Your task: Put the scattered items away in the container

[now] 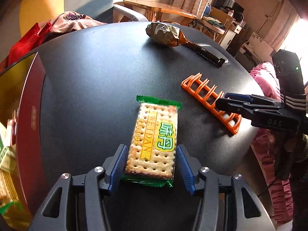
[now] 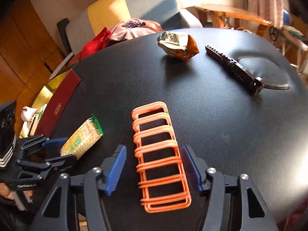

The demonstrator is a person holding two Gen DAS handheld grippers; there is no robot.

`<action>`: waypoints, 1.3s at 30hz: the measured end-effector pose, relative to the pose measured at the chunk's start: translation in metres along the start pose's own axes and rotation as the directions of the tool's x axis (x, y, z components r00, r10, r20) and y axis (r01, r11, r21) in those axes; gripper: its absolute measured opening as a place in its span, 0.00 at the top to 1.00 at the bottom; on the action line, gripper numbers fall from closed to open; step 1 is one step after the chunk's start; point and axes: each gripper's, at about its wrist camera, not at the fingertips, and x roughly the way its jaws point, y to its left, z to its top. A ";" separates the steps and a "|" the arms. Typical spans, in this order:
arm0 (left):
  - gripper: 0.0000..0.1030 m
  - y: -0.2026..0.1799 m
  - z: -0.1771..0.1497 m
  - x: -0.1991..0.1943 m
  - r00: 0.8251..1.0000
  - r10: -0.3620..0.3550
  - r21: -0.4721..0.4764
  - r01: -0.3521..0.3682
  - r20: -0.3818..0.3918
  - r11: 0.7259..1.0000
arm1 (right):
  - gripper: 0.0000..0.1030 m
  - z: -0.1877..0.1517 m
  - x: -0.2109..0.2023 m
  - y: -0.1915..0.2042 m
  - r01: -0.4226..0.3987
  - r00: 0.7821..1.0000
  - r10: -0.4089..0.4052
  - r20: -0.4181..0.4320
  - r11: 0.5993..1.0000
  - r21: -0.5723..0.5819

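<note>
Blue ribbed pads of the left gripper at the bottom edge of the left wrist view, set either side of the cracker packet. Left pad right against the packet's edge, right pad with barely a sliver beside it; whether they press, cannot tell. Packet green-trimmed, lengthwise along the fingers, flat on the black table at lower centre.

Just to its right, at mid-right of the frame, the orange rack – also on the table, its lower end partly behind the right gripper, which reaches in from the right edge.

From the right wrist view: rack running up the middle of the frame between those fingers, moderately spread, a clear gap on the left side and the right pad very close to the rail. Not clamped.

Along the left edge of the left wrist view, the red box with a gold inside, packets already in it, its wall just beside the table.

Toward the top of the frame, well apart from both grippers, a crumpled snack wrapper – and just right of it a black ridged bar, both on the table.
</note>
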 end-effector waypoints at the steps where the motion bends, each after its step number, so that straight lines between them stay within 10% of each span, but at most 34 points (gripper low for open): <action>1: 0.44 0.003 -0.003 -0.005 1.000 -0.012 -0.006 0.012 0.010 1.000 | 0.39 -0.003 -0.004 0.002 0.021 1.000 -0.021 0.011 1.000 0.004; 24: 0.37 -0.030 0.012 0.008 0.995 0.093 0.196 -0.096 0.027 0.976 | 0.26 -0.032 -0.043 0.049 0.166 0.979 -0.180 0.100 0.977 0.137; 39: 0.37 0.008 0.005 0.005 0.999 -0.029 0.076 0.028 0.016 0.997 | 0.28 -0.041 -0.037 0.030 0.174 0.975 -0.192 0.111 0.972 0.158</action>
